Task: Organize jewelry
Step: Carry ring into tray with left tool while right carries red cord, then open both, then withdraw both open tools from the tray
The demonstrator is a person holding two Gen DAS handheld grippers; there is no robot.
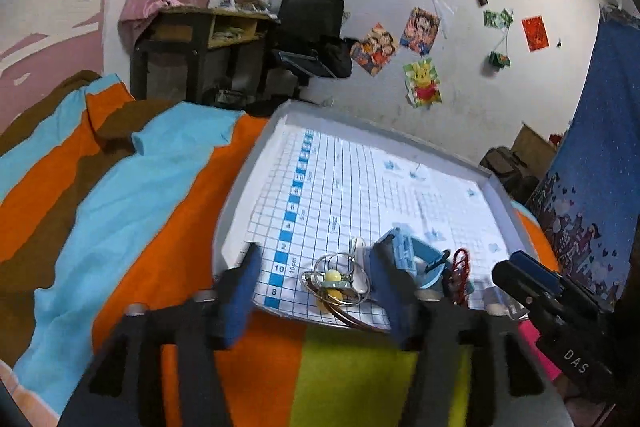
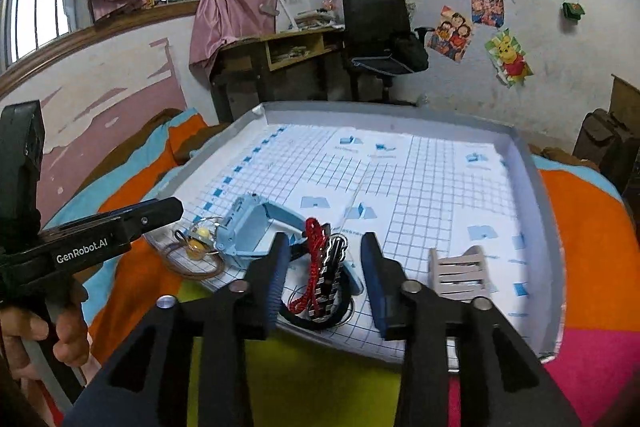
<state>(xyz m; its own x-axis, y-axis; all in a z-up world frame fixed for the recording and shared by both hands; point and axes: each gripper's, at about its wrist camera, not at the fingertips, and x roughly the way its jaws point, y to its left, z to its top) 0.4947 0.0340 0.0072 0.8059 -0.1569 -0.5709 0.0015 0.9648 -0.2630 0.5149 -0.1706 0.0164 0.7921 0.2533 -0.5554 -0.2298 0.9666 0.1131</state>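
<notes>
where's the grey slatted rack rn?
Right wrist view: the grey slatted rack stands in the white tray near its front edge, just right of the right claw and apart from the jewelry pile.

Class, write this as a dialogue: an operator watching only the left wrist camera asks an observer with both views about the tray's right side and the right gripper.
Operator: What lies beyond the red cord on the right side of the tray?
Observer: A small grey slatted rack stands there, apart from the jewelry.
Operator: Is the right gripper holding anything?
Observer: No. It is open, its fingers on either side of the red cord and a black-and-white checked band, with the pads pressing on neither.
</notes>
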